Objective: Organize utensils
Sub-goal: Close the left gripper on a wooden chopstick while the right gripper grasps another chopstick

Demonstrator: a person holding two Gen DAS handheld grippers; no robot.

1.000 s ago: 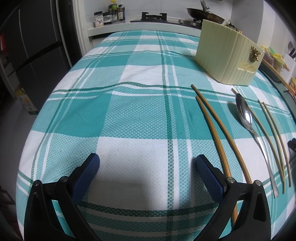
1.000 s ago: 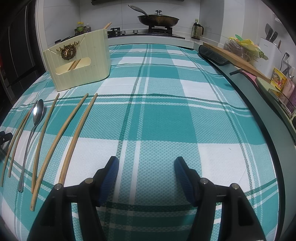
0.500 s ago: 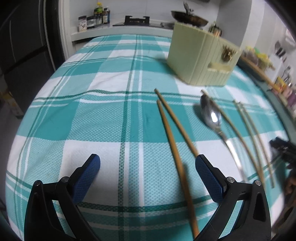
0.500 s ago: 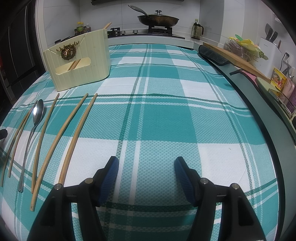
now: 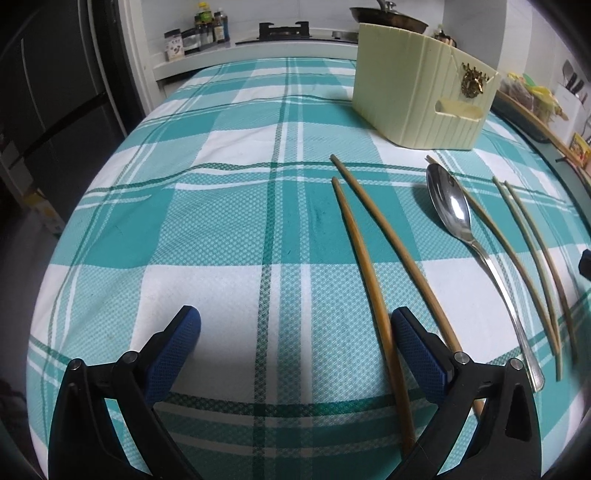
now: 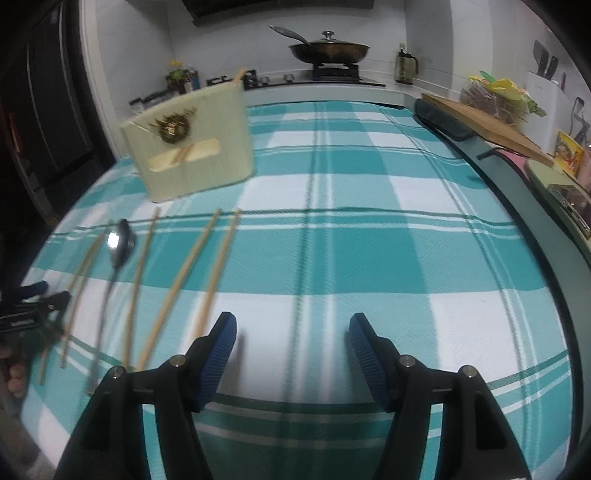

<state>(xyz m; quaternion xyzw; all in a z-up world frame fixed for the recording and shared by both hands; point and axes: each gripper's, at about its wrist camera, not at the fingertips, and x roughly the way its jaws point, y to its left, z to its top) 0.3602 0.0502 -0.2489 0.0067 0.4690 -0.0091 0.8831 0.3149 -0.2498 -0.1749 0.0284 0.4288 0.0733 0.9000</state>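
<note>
Teal-and-white checked tablecloth (image 5: 229, 206) covers the table; all utensils lie flat on it.

Cream ribbed utensil holder (image 5: 417, 96) stands upright toward the far edge of the cloth, with a gold ornament (image 5: 472, 83) on its front. Below the ornament is a small front pocket (image 6: 184, 157); the right wrist view shows two thin brown sticks inside it, blurred, probably chopstick ends. A stick tip pokes up over the holder's top rim at its right corner in that view. The main compartment's contents cannot be seen.

Laid out in a row in front of the holder, lengthwise toward the near edge:
- a pair of brown chopsticks (image 5: 373, 266), close together but apart
- a metal spoon (image 5: 452, 210), bowl toward the holder, handle toward the near edge
- a single thin chopstick (image 5: 495, 236) just beside the spoon; whether it touches is unclear
- a pair of thin greenish chopsticks (image 5: 532, 251), nearly parallel

Left gripper (image 5: 295, 347): jaws wide apart, nothing between the pads, above the cloth near its near edge; one brown chopstick runs just inside its right finger.

Right gripper (image 6: 291, 350): jaws apart, empty, over bare cloth to the right of the row. View blurred.

Behind the table, on the counter: a lidded pan (image 6: 328, 50) on a stove, jars (image 5: 195, 35).
</note>
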